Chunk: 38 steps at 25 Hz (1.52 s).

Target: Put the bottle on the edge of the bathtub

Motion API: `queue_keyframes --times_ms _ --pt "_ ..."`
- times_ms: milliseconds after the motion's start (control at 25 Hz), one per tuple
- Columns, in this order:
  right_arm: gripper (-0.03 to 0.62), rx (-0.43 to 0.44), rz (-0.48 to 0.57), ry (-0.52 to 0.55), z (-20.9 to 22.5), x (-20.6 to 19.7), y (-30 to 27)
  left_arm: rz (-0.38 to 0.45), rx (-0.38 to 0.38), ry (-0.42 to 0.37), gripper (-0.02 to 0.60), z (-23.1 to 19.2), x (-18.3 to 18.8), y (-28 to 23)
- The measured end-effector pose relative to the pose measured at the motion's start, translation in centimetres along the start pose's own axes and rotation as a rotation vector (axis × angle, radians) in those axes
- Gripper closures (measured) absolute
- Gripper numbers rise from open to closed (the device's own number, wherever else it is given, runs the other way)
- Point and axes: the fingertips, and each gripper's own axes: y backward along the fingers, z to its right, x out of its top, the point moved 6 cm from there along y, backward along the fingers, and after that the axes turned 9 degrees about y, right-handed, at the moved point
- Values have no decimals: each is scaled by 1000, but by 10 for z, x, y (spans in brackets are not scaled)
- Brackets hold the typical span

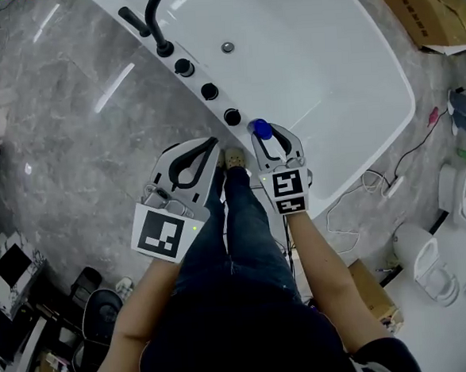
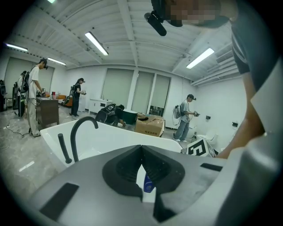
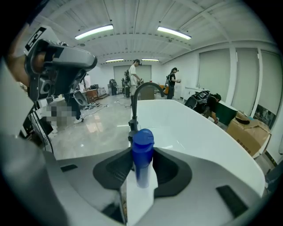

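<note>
Evidently mid-task: right gripper (image 1: pixel 271 135) pinching blue bottle (image 1: pixel 259 128) by body, cap clear of jaws, above near rim of bathtub (image 1: pixel 323 197), just right of black knobs (image 1: pixel 209 91). Left gripper (image 1: pixel 212 145) pressed together, empty, near its left. Remaining: lower bottle onto rim, release; contact with rim not yet evident

the bathtub (image 1: pixel 311 48) is smooth, glossy white, like acrylic or enamel. its faucet (image 1: pixel 151 20) and knobs (image 1: pixel 209 91) look matt black metal. the floor (image 1: pixel 61 114) is polished grey marble-look stone that mirrors the ceiling lights. the bottle (image 3: pixel 141 152) is shiny blue plastic. the left tool (image 1: pixel 214 147) and right tool (image 1: pixel 272 132) have matt grey plastic shells with black, rubbery-looking pads (image 3: pixel 172 170). the jeans (image 1: pixel 235 221) are dark denim; the cardboard box (image 1: pixel 419 9) is dull brown.
</note>
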Motion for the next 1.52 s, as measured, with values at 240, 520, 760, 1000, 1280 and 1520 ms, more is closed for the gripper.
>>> queue_keyframes --times_ms 240,520,760,1000,1280,1520 --pt "441 35 47 31 -5 -2 -6 -11 -8 -12 558 10 -5 2" --pt "441 56 28 95 -15 -16 -16 -29 -10 -7 557 11 -14 6" --pt "439 65 46 95 -18 -26 -12 -33 -8 1 557 9 -16 11" --pt "437 113 -3 89 -21 -32 -11 -22 -27 -9 557 11 -11 14" --pt "350 80 18 87 -20 -14 28 5 -28 -38 557 20 4 22" --pt "492 -61 182 24 2 32 100 24 -21 -79 558 38 25 20"
